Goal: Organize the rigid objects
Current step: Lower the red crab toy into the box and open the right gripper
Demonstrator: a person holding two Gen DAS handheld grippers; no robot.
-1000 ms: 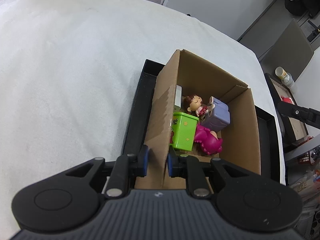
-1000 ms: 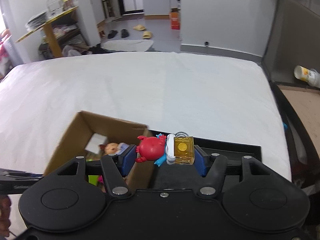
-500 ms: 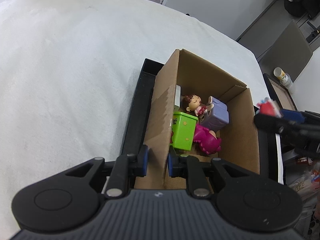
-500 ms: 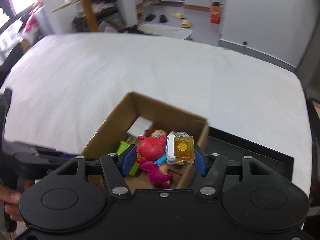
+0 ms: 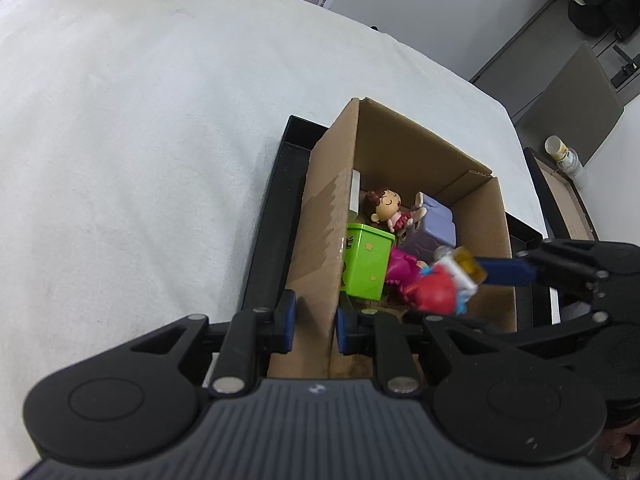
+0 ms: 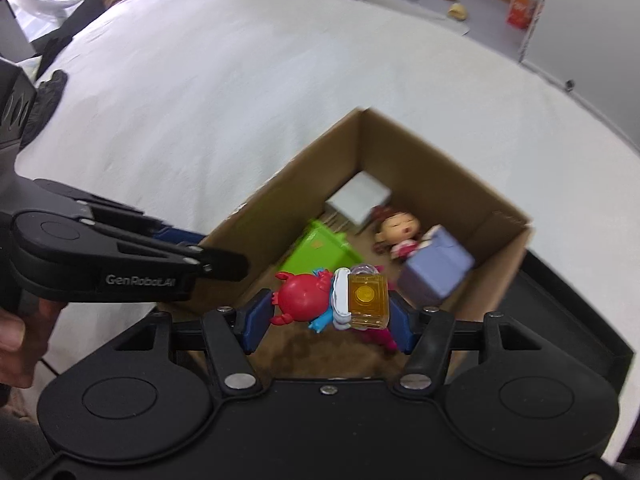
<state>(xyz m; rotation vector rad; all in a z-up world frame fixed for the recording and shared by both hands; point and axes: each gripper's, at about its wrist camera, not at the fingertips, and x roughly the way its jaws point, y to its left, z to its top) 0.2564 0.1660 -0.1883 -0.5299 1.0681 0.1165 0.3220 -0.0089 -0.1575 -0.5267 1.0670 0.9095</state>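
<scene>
Your right gripper clamps the red crab toy over the open cardboard box, its long axis running pad to pad — crab at one end, amber block at the other. Your left gripper is pinched shut on the box's near wall. Only the right view shows "GenRobot.AI" on that gripper's side — and the white box lying flat.

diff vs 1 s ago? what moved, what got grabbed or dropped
The right gripper carried the red crab toy from beside the cardboard box to above its open top, rolling as it went; in the left wrist view it now enters from the right. Nothing was grabbed or released. Unchanged: the left gripper stays clamped on the box's near wall, and the green bin, doll and purple block lie as before.
</scene>
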